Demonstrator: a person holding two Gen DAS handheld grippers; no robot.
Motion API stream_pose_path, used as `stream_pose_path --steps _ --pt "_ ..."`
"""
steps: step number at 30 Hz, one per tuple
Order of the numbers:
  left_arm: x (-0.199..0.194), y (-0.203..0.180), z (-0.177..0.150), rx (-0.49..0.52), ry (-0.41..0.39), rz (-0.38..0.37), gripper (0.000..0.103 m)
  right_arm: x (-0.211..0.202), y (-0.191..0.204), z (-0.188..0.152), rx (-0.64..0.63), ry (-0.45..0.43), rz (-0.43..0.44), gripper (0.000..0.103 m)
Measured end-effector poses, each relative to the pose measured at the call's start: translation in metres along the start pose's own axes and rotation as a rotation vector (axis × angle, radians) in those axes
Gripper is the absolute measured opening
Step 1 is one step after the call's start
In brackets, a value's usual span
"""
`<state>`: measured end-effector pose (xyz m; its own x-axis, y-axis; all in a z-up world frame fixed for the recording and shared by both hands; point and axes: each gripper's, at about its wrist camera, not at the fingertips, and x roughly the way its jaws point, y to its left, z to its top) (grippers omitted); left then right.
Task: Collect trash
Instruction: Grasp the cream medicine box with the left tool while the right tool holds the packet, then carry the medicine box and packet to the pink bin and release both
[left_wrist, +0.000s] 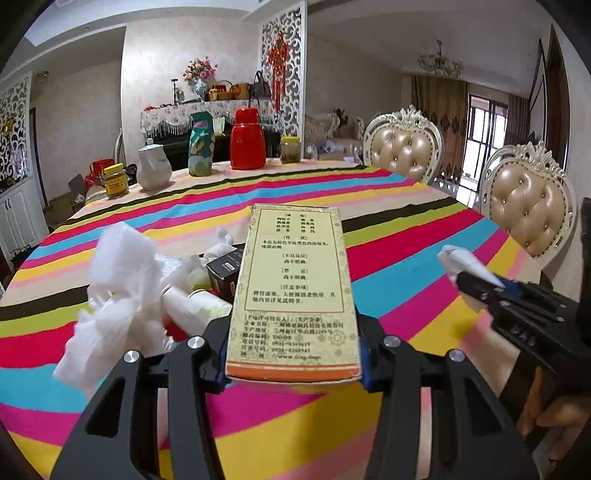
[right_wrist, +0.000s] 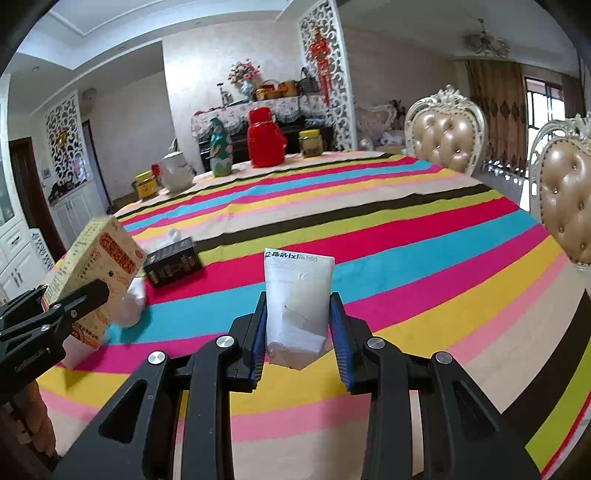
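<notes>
My left gripper (left_wrist: 291, 363) is shut on a tan medicine box (left_wrist: 293, 291) with printed text, held above the striped tablecloth; the box also shows in the right wrist view (right_wrist: 92, 273). My right gripper (right_wrist: 299, 328) is shut on a white paper packet (right_wrist: 297, 295), also seen in the left wrist view (left_wrist: 465, 264). A pile of trash lies left of the box: crumpled white tissues (left_wrist: 118, 291), a small black box (left_wrist: 223, 273) and a white tube (left_wrist: 195, 306). The black box also lies in the right wrist view (right_wrist: 173, 266).
At the table's far edge stand a red thermos (left_wrist: 248, 140), a patterned bag (left_wrist: 201, 146), a white teapot (left_wrist: 153, 166) and two yellow-lidded jars (left_wrist: 115, 181). Two padded chairs (left_wrist: 404, 146) stand along the right side. The striped tablecloth (right_wrist: 406, 236) covers the table.
</notes>
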<state>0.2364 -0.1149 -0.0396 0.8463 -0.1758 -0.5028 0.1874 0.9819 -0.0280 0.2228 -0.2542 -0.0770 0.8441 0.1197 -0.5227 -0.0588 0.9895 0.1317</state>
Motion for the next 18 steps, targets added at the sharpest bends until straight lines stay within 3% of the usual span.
stream_pose_path --steps 8,18 --pt "-0.040 0.001 -0.021 0.001 -0.067 0.025 0.048 -0.039 0.032 -0.006 -0.099 -0.022 0.009 0.033" --pt "-0.070 -0.022 -0.036 0.036 -0.112 -0.004 0.048 -0.085 0.033 -0.031 -0.096 -0.048 -0.001 0.033"
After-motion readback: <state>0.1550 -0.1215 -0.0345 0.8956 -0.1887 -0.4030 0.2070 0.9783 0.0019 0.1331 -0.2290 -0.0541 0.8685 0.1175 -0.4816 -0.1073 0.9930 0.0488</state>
